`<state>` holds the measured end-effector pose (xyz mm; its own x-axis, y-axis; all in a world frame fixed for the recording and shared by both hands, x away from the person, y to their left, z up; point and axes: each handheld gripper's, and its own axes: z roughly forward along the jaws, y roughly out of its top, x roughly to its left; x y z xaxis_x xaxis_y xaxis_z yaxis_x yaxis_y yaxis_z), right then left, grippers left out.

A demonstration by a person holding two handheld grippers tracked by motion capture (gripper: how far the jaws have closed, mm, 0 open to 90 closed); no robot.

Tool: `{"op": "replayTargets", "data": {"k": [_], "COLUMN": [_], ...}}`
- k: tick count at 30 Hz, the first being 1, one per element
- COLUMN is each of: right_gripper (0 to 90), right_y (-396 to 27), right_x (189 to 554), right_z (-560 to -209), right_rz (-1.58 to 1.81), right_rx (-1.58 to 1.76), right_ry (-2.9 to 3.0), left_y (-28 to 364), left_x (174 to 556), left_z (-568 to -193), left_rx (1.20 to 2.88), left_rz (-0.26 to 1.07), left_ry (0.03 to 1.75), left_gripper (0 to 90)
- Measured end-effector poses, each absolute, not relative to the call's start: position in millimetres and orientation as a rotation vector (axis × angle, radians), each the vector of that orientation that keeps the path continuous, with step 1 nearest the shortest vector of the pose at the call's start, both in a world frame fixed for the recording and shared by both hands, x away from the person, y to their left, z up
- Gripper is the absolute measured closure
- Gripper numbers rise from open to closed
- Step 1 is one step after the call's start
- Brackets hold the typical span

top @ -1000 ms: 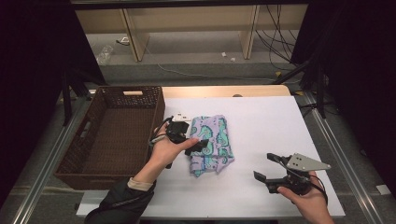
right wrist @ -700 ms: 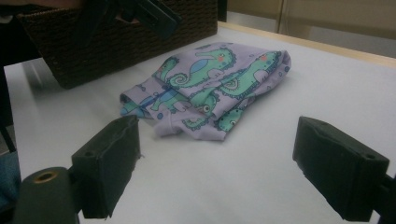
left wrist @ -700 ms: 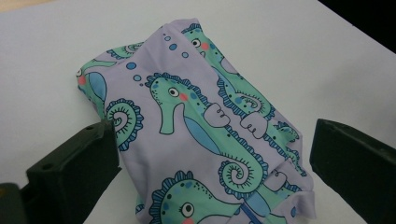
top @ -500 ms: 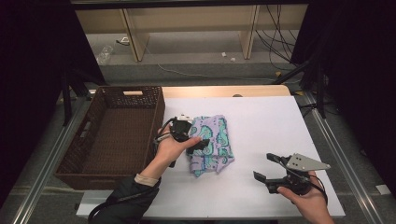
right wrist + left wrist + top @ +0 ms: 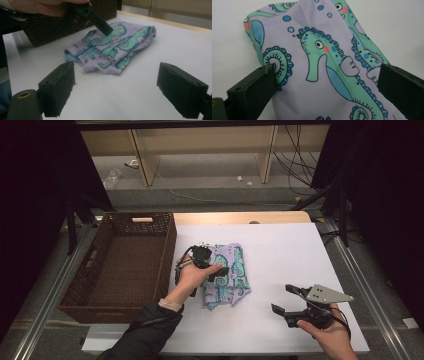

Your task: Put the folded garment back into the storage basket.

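My left claw (image 5: 216,270) hangs over the folded seahorse-print cloth (image 5: 227,275), its jaws spread wide to either side of the fabric, which lies near the middle of the tabletop (image 5: 290,250). The cloth is soft lilac cotton printed with green and blue seahorses, folded into a rumpled oblong. My right claw (image 5: 284,300) sits low near the front right corner of the tabletop, jaws spread with bare surface between them, well apart from the cloth. The tabletop is smooth matte white with a pale wooden far edge. A dark woven wicker basket (image 5: 100,285), rectangular, stands along the left edge. Beyond, I see wooden shelving legs (image 5: 142,160) and loose cables (image 5: 295,165) on a grey floor.
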<state>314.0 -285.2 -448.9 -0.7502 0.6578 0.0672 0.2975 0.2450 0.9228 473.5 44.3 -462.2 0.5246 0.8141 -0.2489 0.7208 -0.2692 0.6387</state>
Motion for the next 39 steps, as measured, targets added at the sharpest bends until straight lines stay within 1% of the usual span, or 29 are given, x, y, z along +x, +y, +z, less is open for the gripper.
{"op": "replayTargets", "data": {"k": [7, 11, 13, 15, 19, 24, 28, 33, 35, 37, 38, 39], "right_gripper": [15.9, 15.9, 15.9, 15.9, 15.9, 15.9, 15.9, 15.9, 15.9, 15.9, 15.9, 15.9], "right_y": [-285.5, -285.3, -284.9, -284.8, -285.0, -284.1, -283.3, -282.7, -282.1, -282.2, -282.5, -282.5], "right_x": [314.4, 313.7, 313.9, 314.1, 313.8, 313.9, 314.1, 314.9, 314.6, 314.9, 314.9, 314.7], "right_z": [-449.3, -448.8, -449.0, -449.3, -449.0, -449.6, -450.1, -450.7, -450.7, -451.0, -450.8, -450.8], "right_rz": [1.511, 1.497, 1.505, 1.51, 1.497, 1.497, 1.501, 1.503, 1.503, 1.501, 1.494, 1.494], "right_rx": [0.875, 0.881, 0.88, 0.878, 0.881, 0.881, 0.879, 0.875, 0.886, 0.881, 0.882, 0.885], "right_ry": [2.189, 2.199, 2.194, 2.196, 2.204, 2.208, 2.211, 2.212, 2.215, 2.215, 2.218, 2.219], "left_y": [45.4, 43.1, 42.1, 41.6, 33.9, 22.7, 20.3, 16.5, 14.5, 12.5, 12.5, 13.0], "left_x": [481.3, 483.0, 483.4, 483.5, 479.0, 472.0, 467.0, 463.6, 463.1, 462.9, 462.9, 463.5], "left_z": [-476.5, -482.5, -482.6, -482.5, -483.5, -484.8, -485.5, -482.4, -481.2, -480.8, -480.8, -480.6], "left_rx": [2.06, 2.058, 2.06, 2.06, 2.091, 2.123, 2.098, 2.098, 2.1, 2.099, 2.099, 2.098], "left_rz": [0.161, 0.131, 0.135, 0.135, 0.196, 0.289, 0.305, 0.277, 0.254, 0.243, 0.243, 0.21], "left_ry": [1.336, 1.351, 1.351, 1.349, 1.317, 1.278, 1.269, 1.265, 1.258, 1.252, 1.252, 1.242], "left_gripper": [1.6, 1.7, 0.8, 1.6, 5.7, 13.7, 19.8, 35.5, 45.3, 49.3, 53.1, 56.2]}}
